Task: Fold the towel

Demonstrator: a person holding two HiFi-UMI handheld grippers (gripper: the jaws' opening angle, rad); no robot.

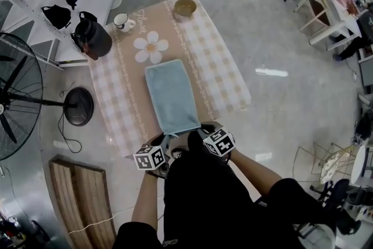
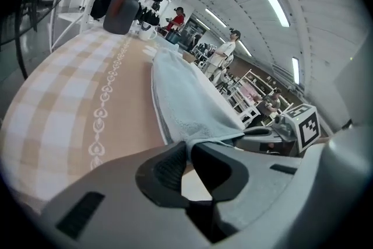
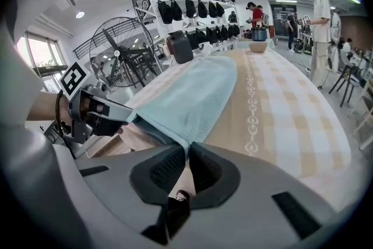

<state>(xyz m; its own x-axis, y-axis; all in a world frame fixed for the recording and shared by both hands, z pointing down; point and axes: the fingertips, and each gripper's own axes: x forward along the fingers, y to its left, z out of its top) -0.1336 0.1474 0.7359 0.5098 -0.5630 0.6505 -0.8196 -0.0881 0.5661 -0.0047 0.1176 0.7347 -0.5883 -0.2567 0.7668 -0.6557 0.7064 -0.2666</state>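
A light blue towel (image 1: 171,96) lies lengthwise on a beige checked tablecloth (image 1: 224,67), running away from me. My left gripper (image 1: 165,137) is shut on its near left corner. In the left gripper view the towel (image 2: 186,102) rises from the cloth into the pinched left gripper (image 2: 188,148). My right gripper (image 1: 201,129) is shut on the near right corner. In the right gripper view the towel (image 3: 192,96) ends in a peak held by the right gripper (image 3: 187,151). The near edge is lifted slightly between the two grippers.
A black kettle (image 1: 92,37), a white cup (image 1: 122,21) and a brown bowl (image 1: 185,7) stand at the table's far end. A standing fan (image 1: 17,102) and a wooden board (image 1: 81,195) are on the left. Shelves with black bags line the far left.
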